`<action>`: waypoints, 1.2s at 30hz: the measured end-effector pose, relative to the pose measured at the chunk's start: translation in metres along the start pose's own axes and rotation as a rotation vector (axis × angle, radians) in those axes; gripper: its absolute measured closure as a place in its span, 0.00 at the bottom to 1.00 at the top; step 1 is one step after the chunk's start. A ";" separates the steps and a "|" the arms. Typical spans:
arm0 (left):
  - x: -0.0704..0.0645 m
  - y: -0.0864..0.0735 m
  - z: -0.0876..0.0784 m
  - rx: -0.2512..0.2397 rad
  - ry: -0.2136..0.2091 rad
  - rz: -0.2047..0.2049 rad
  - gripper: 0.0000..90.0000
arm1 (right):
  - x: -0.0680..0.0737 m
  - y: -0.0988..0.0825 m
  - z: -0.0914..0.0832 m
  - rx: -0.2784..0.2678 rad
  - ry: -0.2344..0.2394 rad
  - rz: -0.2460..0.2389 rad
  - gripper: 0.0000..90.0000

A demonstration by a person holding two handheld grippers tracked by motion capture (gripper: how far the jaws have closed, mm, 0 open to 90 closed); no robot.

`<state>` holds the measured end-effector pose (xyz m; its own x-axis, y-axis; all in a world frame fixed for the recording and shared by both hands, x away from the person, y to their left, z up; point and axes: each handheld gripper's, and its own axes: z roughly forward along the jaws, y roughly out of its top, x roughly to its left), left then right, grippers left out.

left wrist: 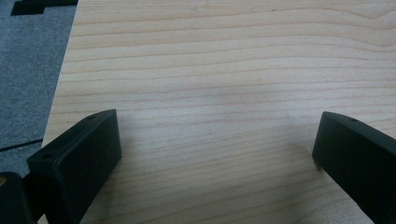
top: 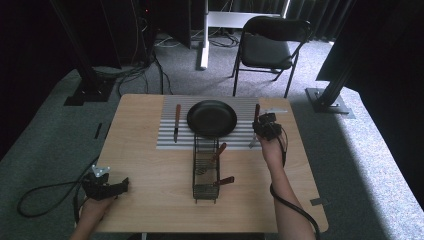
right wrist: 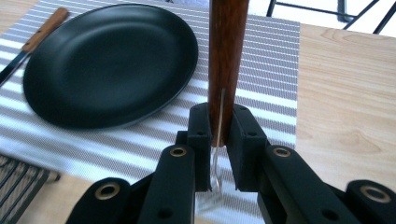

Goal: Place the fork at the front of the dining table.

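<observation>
My right gripper point(top: 265, 127) point(right wrist: 219, 123) is shut on a wooden-handled fork point(right wrist: 227, 46), which stands almost upright over the right edge of the striped placemat point(top: 170, 140) point(right wrist: 271, 60). Its metal end points down at the mat and its brown handle point(top: 257, 111) rises past the jaws. A black plate point(top: 212, 118) point(right wrist: 107, 65) lies on the mat just left of the gripper. Left of the plate lies a wooden-handled knife point(top: 176, 122) point(right wrist: 32, 42). My left gripper point(top: 122, 185) point(left wrist: 215, 140) rests open at the table's front left corner, over bare wood.
A black wire basket point(top: 206, 172) point(right wrist: 18, 182) stands in front of the plate with two wooden-handled utensils in it. Beyond the table's far edge stands a black folding chair point(top: 267, 45). Dark frame posts flank the table on grey carpet.
</observation>
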<state>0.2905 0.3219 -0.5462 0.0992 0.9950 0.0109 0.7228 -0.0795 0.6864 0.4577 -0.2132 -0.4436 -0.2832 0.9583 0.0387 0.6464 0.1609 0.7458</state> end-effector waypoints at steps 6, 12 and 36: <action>0.000 0.000 0.000 -0.001 0.000 0.001 0.01 | 0.002 0.025 0.034 0.076 -0.018 -0.012 0.89; 0.000 0.000 0.000 -0.001 0.000 0.000 0.01 | 0.002 0.044 0.081 0.214 -0.030 -0.004 0.89; 0.000 0.000 0.000 -0.001 0.000 0.001 0.01 | -0.003 0.039 0.107 0.313 -0.026 0.093 0.78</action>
<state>0.2904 0.3221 -0.5463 0.1001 0.9949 0.0111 0.7220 -0.0803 0.6872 0.5597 -0.1849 -0.4860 -0.1973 0.9773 0.0766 0.8563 0.1337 0.4989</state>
